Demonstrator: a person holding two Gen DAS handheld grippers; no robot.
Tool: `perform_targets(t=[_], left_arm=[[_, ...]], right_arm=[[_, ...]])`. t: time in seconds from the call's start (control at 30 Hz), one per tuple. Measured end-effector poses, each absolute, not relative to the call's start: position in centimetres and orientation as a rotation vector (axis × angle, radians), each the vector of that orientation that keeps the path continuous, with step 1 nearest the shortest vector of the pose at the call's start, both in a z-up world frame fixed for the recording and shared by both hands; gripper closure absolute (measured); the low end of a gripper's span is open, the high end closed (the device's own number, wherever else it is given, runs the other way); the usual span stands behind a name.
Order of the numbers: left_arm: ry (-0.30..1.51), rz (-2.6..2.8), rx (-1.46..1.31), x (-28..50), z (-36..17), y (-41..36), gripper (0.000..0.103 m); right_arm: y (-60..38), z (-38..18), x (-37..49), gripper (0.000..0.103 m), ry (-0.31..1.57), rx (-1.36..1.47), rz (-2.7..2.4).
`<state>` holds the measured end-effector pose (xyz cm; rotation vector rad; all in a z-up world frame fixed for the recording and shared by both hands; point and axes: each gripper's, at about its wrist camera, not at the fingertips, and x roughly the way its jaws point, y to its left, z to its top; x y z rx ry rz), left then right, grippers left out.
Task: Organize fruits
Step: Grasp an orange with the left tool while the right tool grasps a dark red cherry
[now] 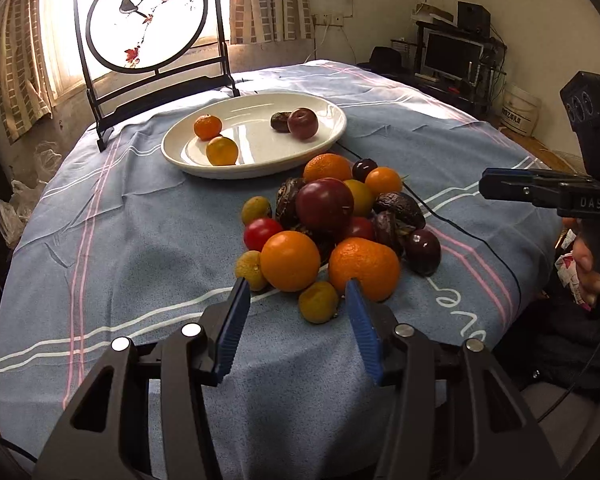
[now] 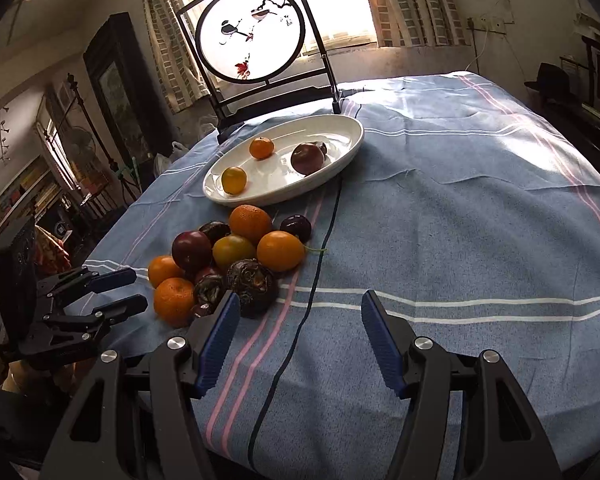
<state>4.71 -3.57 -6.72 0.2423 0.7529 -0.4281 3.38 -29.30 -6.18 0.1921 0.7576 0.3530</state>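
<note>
Left gripper (image 1: 296, 286) and right gripper (image 2: 296, 304) both spread apart, holding nothing, near fruit pile (image 1: 332, 224) on blue tablecloth (image 2: 460, 220); four fruits lie in white plate (image 1: 260, 168) beyond.

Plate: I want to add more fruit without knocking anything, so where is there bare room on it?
The plate is bare through its middle, between the two oranges at one end and the plum with a dark fruit at the other. The pile beside it is crowded; the cloth past the cable is bare.
</note>
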Motion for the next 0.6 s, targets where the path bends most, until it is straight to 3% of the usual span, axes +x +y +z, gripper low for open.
perform_targets(t=[0.27,0.33,0.4,0.6], left_arm=[[0.742,-0.413,0.272,7.2,-7.5,-3.9,0.055],[0.765,-0.447,0.25,7.9,-8.0,-3.8,0.064],[0.749,-0.456,0.268,7.6,-8.1,-4.2,0.067],[0.722,-0.431,0.266,6.3,-7.4,-3.8,0.067]], right_arm=[[-28.5,-6.0,2.9,0.039,0.755,0.164,0.38],[-28.5,-6.2,3.0,0.039,0.764,0.164,0.386],[-28.5,-6.3,3.0,0.039,0.77,0.165,0.386],[-27.5,-6.5,2.9,0.039,0.789,0.147,0.449]])
